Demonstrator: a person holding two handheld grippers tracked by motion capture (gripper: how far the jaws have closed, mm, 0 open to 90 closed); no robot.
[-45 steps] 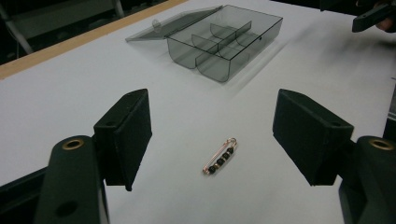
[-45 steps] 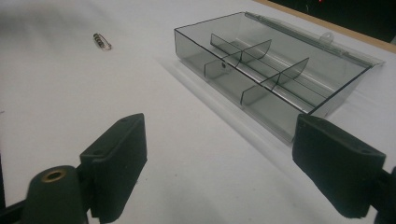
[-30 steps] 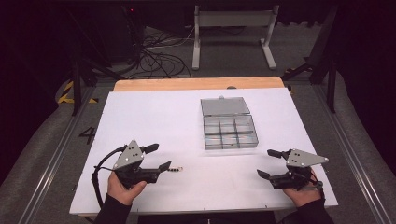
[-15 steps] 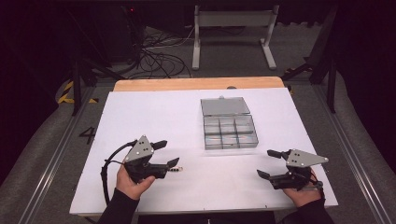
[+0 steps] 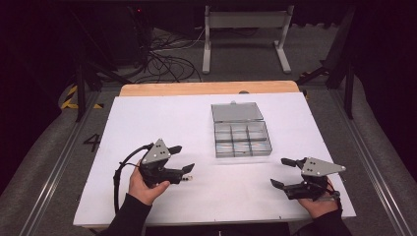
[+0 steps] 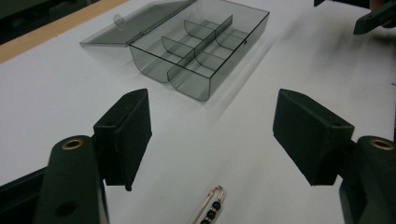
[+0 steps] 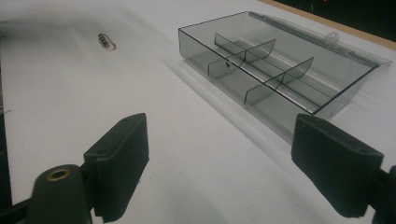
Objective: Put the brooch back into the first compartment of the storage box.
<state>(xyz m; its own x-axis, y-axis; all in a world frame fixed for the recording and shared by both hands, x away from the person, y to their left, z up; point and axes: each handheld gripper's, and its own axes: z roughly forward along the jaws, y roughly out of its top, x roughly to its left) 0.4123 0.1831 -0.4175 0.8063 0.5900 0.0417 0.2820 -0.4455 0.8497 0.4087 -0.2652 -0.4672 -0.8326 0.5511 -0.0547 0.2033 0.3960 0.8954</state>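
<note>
A small gold safety pin with dark beads (image 6: 210,211) lies on the white table, low between the jaws of my left gripper (image 6: 212,123), which stands open and holds nothing. From above, the pin (image 5: 188,178) sits just off the tip of the left gripper (image 5: 183,158). A clear grey compartment box (image 5: 242,139) with its lid (image 5: 237,111) folded back stands mid-table; its compartments look empty. My right gripper (image 5: 279,172) is open and empty at the front right, pointing left toward the box (image 7: 275,65) and the distant pin (image 7: 106,41).
The white table surface (image 5: 162,118) ends in a wooden strip (image 5: 206,88) at the far edge. Cables and a metal stand's legs lie on the floor beyond. A black cable (image 5: 120,169) loops from the left gripper.
My left gripper has moved right and a little forward, bringing its open jaws up to the pin. The right gripper has stayed put.
</note>
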